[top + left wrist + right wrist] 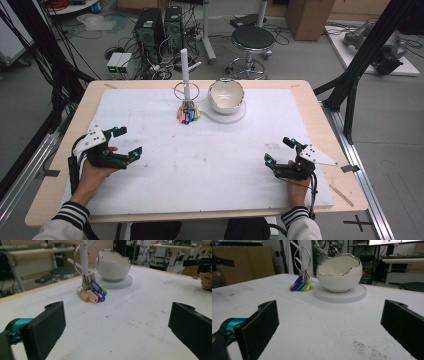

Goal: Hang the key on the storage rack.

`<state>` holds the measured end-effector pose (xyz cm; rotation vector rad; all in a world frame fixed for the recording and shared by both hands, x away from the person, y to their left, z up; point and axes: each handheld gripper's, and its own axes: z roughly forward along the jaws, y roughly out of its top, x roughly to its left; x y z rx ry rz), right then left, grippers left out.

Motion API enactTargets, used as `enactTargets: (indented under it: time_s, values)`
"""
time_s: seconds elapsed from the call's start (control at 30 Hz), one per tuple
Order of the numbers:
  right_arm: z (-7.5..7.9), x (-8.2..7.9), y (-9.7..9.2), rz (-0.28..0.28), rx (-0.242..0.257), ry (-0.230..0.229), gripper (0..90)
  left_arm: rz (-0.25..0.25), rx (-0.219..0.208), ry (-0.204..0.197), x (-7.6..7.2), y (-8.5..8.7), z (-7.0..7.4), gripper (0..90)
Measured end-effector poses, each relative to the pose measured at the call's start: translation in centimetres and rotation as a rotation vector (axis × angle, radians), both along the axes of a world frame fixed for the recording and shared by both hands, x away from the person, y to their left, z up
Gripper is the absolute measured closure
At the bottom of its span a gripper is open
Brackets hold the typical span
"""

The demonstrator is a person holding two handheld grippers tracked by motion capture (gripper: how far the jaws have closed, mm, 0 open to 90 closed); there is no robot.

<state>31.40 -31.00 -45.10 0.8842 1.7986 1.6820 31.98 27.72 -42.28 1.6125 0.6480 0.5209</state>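
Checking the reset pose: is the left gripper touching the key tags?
Apart. In the high view the left gripper sits near the table's front edge, with bare white mat between it and the key tags by the stand; its jaws stand open and empty.

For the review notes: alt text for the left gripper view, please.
Open left gripper jaws frame a white table. Beyond them, a ring of coloured key tags hangs against a white stand, beside a white eggshell-shaped bowl on a round base.
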Motion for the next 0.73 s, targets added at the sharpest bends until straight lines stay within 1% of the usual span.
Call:
enactTargets:
  time_s: [0.07,0.13,0.17,0.23,0.3,0.33,0.4,0.43,0.47,0.5,0.57,0.6,0.67,0.73]
  values:
    - [0.0,0.0,0.0,-0.002,0.001,-0.001,1.2,0.002,-0.018,-0.011,-0.5,0.1,-0.7,1.7]
    - [0.0,0.0,0.0,-0.002,0.001,0.004,1.2,0.001,-0.021,-0.005,-1.0,0.2,-1.3,1.7]
    - [0.0,0.0,0.0,-0.002,0.0,0.0,1.2,0.003,-0.022,-0.013,-1.2,0.3,-1.6,1.7]
    - [0.0,0.0,0.0,-0.002,0.002,0.0,1.2,0.004,-0.024,-0.031,-1.6,0.4,-1.8,1.7]
    - [0.0,0.0,0.0,-0.002,0.004,0.001,1.2,0.012,-0.037,-0.04,-1.9,0.5,-2.0,1.7]
    - [0.0,0.0,0.0,-0.002,0.004,0.001,1.2,0.01,-0.034,-0.034,-1.9,0.6,-2.1,1.7]
    - [0.0,0.0,0.0,-0.001,0.004,0.002,1.2,0.016,-0.043,-0.034,-2.0,0.7,-2.3,1.7]
    - [0.0,0.0,0.0,-0.001,0.006,0.007,1.2,0.021,-0.041,-0.04,-2.1,0.8,-2.6,1.7]
    - [0.0,0.0,0.0,-0.002,0.002,0.006,1.2,0.044,-0.056,-0.068,-2.4,0.9,-2.8,1.7]
    - [0.0,0.0,0.0,-0.002,0.002,0.007,1.2,0.044,-0.056,-0.068,-2.4,0.9,-2.8,1.7]
    - [0.0,0.0,0.0,-0.002,0.001,0.01,1.2,0.067,-0.074,-0.076,-2.6,1.0,-2.9,1.7]
    - [0.0,0.0,0.0,-0.002,0.001,0.01,1.2,0.074,-0.075,-0.083,-2.6,1.0,-2.9,1.7]
    - [0.0,0.1,0.1,-0.003,-0.002,0.008,1.2,0.086,-0.075,-0.085,-2.7,0.9,-2.9,1.7]
    - [0.0,0.1,0.1,0.0,-0.002,0.008,1.2,0.092,-0.059,-0.095,-2.8,0.8,-2.9,1.7]
